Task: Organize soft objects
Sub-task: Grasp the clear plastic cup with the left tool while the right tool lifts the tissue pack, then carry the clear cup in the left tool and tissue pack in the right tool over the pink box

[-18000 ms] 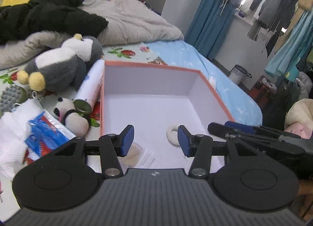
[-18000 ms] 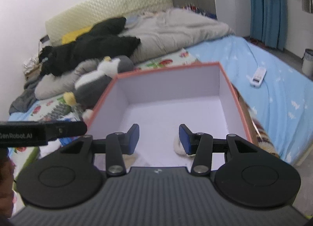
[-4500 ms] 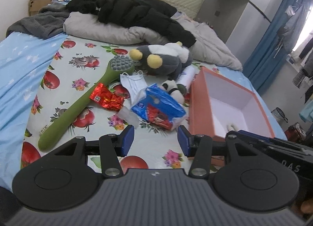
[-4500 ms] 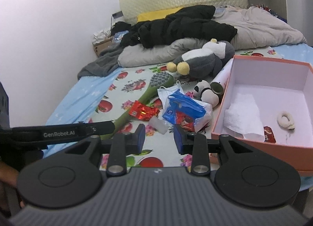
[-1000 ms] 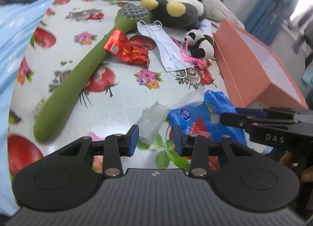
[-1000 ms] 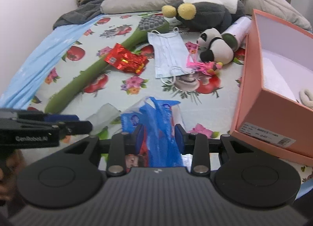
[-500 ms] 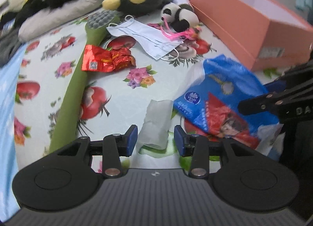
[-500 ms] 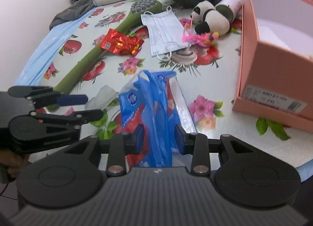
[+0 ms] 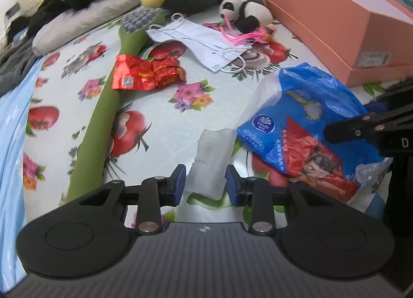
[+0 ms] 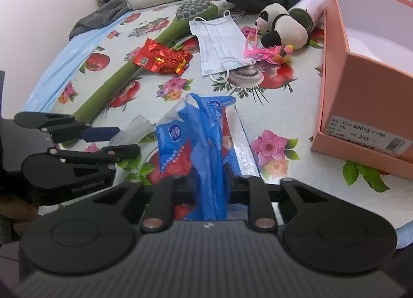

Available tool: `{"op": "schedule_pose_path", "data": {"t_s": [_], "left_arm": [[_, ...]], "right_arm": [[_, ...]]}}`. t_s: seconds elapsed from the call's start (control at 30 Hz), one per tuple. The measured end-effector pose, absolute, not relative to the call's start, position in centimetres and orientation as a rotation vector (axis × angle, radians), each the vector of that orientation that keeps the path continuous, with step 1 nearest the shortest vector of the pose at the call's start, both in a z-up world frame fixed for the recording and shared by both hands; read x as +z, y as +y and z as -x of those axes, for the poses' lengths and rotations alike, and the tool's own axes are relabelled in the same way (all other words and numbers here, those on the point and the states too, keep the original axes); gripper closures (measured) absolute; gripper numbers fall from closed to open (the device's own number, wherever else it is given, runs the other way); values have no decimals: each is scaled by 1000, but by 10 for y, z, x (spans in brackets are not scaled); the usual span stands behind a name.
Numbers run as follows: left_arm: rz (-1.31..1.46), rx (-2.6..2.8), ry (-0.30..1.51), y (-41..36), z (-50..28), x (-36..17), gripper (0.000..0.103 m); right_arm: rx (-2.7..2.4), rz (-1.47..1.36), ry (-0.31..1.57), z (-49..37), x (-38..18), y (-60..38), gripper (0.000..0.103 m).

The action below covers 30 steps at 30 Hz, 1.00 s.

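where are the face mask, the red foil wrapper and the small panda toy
face mask (image 10: 219, 42): right wrist view, middle of its pleated front
red foil wrapper (image 9: 147, 76): left wrist view, centre of the crumpled foil
small panda toy (image 10: 284, 28): right wrist view, its white belly

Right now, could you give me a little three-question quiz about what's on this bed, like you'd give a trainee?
1. True or false: the face mask lies inside the orange box.
2. What do the right tongs grip? A) blue tissue pack B) toy panda C) red wrapper
3. What lies between the left tongs?

Key: 1 false, it lies on the bed. 2 A. 3 a white tissue, not yet squeezed; the tongs have just been closing.
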<state>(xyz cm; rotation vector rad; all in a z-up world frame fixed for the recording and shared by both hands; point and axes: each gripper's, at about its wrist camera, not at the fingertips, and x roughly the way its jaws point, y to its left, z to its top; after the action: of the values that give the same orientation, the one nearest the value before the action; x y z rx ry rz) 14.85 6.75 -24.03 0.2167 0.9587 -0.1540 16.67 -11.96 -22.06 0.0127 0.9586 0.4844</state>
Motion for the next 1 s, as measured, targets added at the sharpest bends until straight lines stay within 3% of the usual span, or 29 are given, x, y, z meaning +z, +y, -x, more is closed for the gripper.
{"op": "schedule_pose_path", "data": {"t_s": [0.2,0.57,1.0], "left_arm": [[-71,-68,966,75,-142,-233,68],[216,63,945,79,-117,-227,71],[311,107,885,78,-112,-201,77]], "right_arm": [[495,-25,956,-167,-217,-120,93],[501,-13,921,-165,-200,-123,95],[485,-34,874,-171,-171,-135,97]]}}
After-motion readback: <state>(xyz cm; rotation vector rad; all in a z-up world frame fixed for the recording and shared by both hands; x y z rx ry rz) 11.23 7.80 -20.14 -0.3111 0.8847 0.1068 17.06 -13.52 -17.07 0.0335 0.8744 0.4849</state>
